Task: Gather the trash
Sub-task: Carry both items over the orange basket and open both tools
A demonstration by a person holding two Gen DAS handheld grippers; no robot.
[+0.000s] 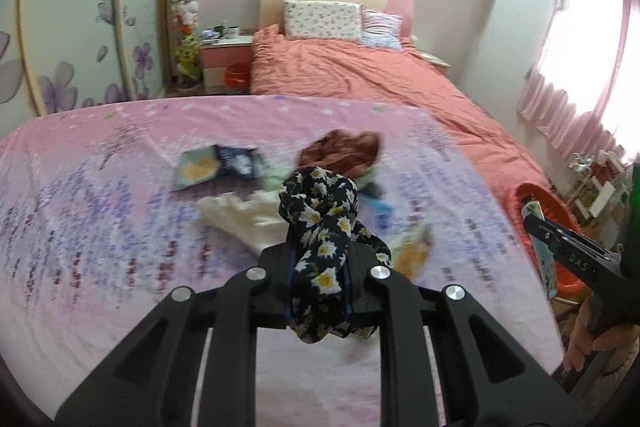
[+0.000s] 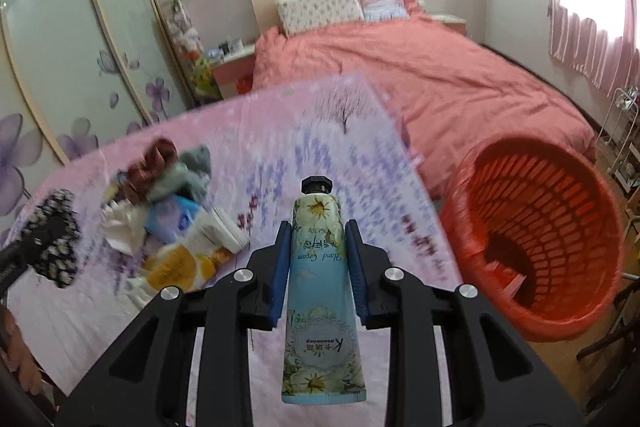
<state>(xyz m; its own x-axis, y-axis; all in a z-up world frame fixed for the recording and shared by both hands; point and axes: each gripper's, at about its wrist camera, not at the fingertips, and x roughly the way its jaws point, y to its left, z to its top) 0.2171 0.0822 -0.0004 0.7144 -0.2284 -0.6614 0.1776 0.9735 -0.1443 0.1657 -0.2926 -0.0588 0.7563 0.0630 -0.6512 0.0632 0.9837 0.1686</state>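
Note:
My left gripper (image 1: pixel 320 247) is shut on a black floral cloth (image 1: pixel 324 227) and holds it above the pink sheet (image 1: pixel 100 227); it also shows in the right wrist view (image 2: pixel 56 239). My right gripper (image 2: pixel 318 243) is shut on a hand cream tube (image 2: pixel 320 287), cap forward, left of the red basket (image 2: pixel 552 227). The right gripper with the tube also shows in the left wrist view (image 1: pixel 540 227) over the basket (image 1: pixel 560 203). A pile of wrappers, a white glove (image 1: pixel 240 219) and a brown cloth (image 1: pixel 340 147) lies on the sheet.
A bed with a salmon quilt (image 1: pixel 360 75) and pillows lies behind. A wardrobe with purple flowers (image 1: pixel 60 47) stands at left, a nightstand (image 1: pixel 224 55) beside the bed. Pink curtains (image 1: pixel 580 67) and a small rack are at right.

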